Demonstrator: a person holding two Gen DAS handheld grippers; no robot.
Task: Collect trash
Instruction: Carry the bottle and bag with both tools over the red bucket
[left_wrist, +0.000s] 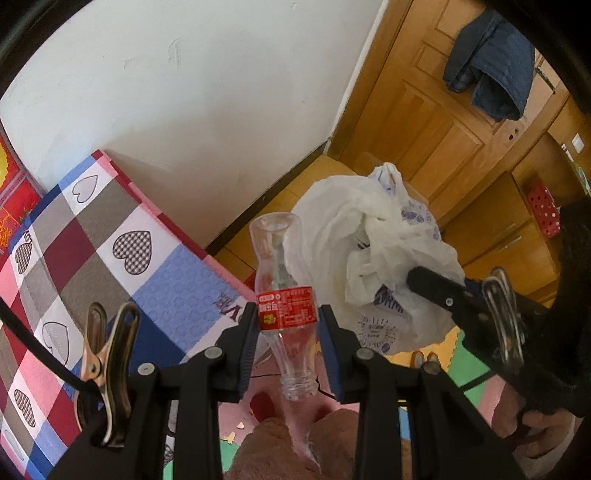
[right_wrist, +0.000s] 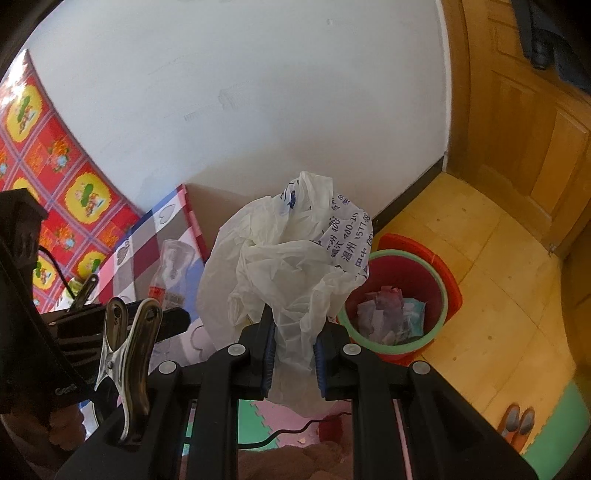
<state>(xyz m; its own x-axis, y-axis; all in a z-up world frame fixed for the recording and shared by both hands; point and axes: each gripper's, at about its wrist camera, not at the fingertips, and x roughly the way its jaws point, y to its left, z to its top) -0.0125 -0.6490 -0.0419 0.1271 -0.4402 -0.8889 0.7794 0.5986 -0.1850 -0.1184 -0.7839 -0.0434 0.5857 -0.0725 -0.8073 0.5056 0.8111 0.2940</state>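
Note:
My left gripper (left_wrist: 288, 328) is shut on an empty clear plastic bottle (left_wrist: 282, 280) with a red label, held upside down with its open neck pointing toward the floor. My right gripper (right_wrist: 293, 350) is shut on a crumpled white plastic bag (right_wrist: 291, 258) with blue print; the bag bunches up above its jaws. In the left wrist view the same bag (left_wrist: 369, 251) hangs just right of the bottle, with the right gripper's finger (left_wrist: 436, 291) coming in from the right. The bottle (right_wrist: 171, 266) shows faintly at the left of the right wrist view. A red bin (right_wrist: 399, 302) with a green rim holds paper scraps, just right of the bag.
A bed with a patchwork heart cover (left_wrist: 92, 251) lies to the left, against a white wall. Wooden doors (left_wrist: 443, 122) with a dark jacket (left_wrist: 491, 62) stand at the right. Foam floor mats (right_wrist: 280, 417), a pair of shoes (right_wrist: 517, 421) and small scraps (left_wrist: 236, 428) lie below.

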